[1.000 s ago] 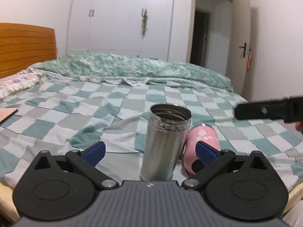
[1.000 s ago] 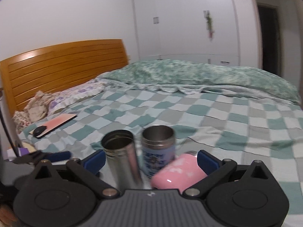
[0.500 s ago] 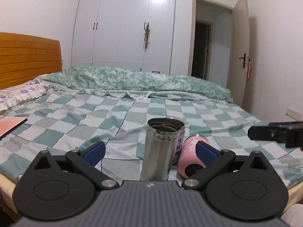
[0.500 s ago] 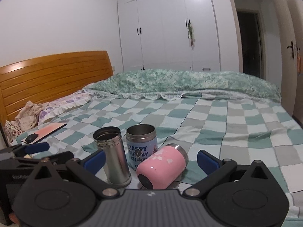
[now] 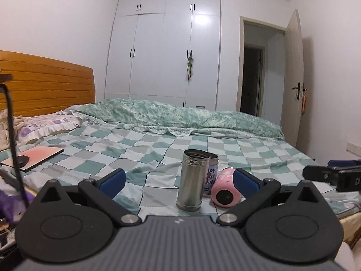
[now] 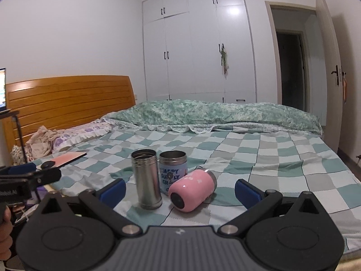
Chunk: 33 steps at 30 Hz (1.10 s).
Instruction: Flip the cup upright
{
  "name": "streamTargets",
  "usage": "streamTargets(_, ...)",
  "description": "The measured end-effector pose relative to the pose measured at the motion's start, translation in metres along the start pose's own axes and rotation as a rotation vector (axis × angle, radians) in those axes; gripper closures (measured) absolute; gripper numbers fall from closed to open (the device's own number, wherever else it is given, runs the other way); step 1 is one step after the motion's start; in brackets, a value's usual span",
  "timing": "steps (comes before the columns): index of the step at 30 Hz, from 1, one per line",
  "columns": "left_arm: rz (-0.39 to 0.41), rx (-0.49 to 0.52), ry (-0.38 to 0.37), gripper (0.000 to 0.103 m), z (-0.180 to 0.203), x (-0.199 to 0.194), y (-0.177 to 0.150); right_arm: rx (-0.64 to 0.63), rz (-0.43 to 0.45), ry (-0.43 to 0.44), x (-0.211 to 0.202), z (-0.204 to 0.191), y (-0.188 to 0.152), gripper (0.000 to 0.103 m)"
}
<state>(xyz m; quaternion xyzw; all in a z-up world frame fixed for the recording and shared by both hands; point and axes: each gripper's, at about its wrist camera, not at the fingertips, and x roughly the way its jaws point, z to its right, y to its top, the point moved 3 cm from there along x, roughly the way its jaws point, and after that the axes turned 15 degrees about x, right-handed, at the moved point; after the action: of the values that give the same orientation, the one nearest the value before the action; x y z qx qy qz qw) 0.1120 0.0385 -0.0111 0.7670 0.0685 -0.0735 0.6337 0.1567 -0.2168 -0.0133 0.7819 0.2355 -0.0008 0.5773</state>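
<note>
A pink cup (image 6: 192, 189) lies on its side on the checked bedspread, its base toward me; it also shows in the left wrist view (image 5: 225, 187). A tall steel cup (image 6: 147, 179) (image 5: 193, 182) and a shorter blue printed cup (image 6: 173, 169) (image 5: 211, 173) stand upright beside it. My right gripper (image 6: 180, 189) is open and empty, held back from the cups. My left gripper (image 5: 179, 181) is open and empty, also short of them.
The checked bed (image 6: 270, 158) carries a folded green quilt (image 6: 225, 113) at the back, a pillow (image 6: 85, 131) and a pink tablet with a mouse (image 5: 38, 154) at the left. A wooden headboard (image 6: 67, 101), wardrobe (image 5: 169, 56) and open door (image 5: 293, 79) lie beyond.
Both grippers have pulled back and away from the cups, which now look smaller and farther off. The cups have not moved; the pink one still lies on its side.
</note>
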Motion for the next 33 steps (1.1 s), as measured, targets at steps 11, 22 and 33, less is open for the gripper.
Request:
streamTargets(11, 0.062, 0.03, 0.079, 0.0, 0.011, -0.072, -0.024, -0.006, 0.018, 0.008, -0.054, -0.019, -0.043, 0.0)
streamTargets(22, 0.099, 0.029, 0.128, 0.0, 0.01, -0.104, -0.028, -0.048, 0.074, 0.06, -0.091, -0.038, -0.059, 0.0)
streamTargets(33, 0.079, -0.009, 0.13, 0.0, 0.006, -0.106, -0.028, -0.061, 0.067, 0.055, -0.095, -0.046, -0.067, 0.0)
